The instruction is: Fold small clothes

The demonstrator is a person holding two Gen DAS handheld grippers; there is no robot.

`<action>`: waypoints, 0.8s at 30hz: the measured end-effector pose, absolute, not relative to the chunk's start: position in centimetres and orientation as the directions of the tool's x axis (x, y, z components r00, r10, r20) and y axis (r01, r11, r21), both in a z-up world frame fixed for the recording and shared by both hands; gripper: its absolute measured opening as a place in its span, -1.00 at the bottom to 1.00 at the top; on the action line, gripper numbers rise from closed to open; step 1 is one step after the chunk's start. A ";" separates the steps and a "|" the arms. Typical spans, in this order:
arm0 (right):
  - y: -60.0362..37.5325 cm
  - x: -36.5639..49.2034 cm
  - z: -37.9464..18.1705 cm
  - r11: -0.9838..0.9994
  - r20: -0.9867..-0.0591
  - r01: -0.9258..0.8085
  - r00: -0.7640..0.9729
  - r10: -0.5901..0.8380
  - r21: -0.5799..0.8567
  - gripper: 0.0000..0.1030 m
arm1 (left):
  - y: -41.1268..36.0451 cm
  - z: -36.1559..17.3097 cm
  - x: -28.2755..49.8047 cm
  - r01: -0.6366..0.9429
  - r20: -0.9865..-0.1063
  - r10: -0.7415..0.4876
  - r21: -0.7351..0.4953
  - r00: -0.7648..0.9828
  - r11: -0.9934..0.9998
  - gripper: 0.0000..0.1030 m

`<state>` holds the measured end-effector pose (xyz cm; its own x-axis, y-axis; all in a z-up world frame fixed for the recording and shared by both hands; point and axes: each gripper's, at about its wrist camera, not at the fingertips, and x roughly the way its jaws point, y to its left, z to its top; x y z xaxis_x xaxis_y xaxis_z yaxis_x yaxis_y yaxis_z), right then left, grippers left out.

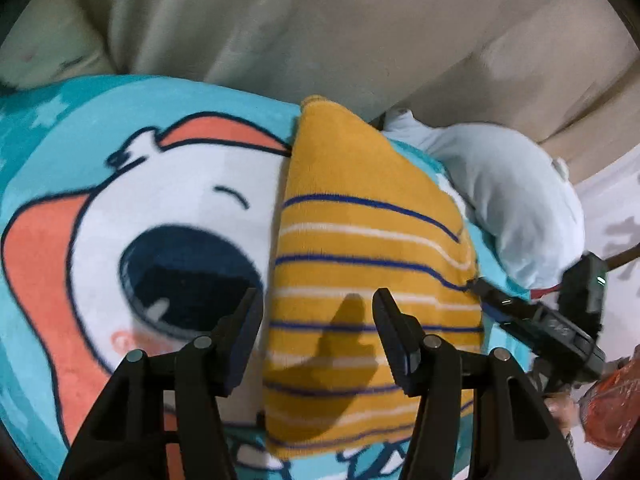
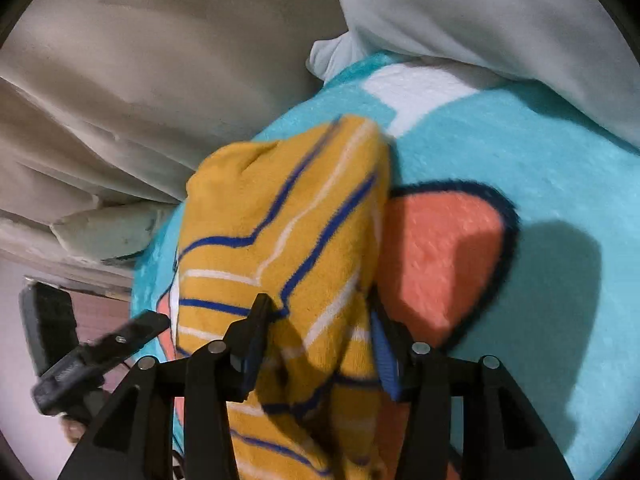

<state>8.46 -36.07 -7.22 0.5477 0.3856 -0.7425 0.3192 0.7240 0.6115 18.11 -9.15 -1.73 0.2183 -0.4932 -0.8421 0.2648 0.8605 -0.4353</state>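
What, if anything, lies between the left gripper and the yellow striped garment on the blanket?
Nothing visible does. The left gripper hangs open just above the yellow striped garment, with only its shadow on the cloth between the fingers. The pale blue garment lies off to one side, and the right gripper is at the garment's far edge.

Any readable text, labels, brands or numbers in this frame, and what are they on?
None can be read.
Blanket: cartoon print only, no lettering.
Striped garment: blue and white stripes, no label in view.
Right tool, seen from the left wrist: small markings on its body, too blurred to read; a green light, no digits.
Pale garment: plain.
Orange packet at the edge: too blurred to tell.
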 end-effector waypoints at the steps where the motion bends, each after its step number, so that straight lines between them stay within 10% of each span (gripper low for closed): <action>1: -36.0 7.8 -6.0 0.744 -0.738 0.310 0.578 0.348 0.592 0.02 | -8.5 -1.4 17.3 0.246 -0.827 -0.508 -0.454 0.240 0.856 0.08; 12: -33.0 5.8 -9.7 0.700 -0.736 0.344 0.558 0.384 0.626 -0.10 | -7.9 -7.2 13.0 0.214 -0.872 -0.460 -0.423 0.166 0.880 0.09; 24: -34.6 0.0 -5.0 0.758 -0.784 0.399 0.577 0.229 0.515 0.07 | -5.6 3.5 6.8 0.186 -0.785 -0.253 -0.177 0.566 0.967 0.42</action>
<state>-0.04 -34.57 -5.00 0.5767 0.2293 -0.7841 0.3992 0.7583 0.5154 6.80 -5.59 3.50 0.5658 -0.2526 -0.7849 0.1857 0.9665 -0.1771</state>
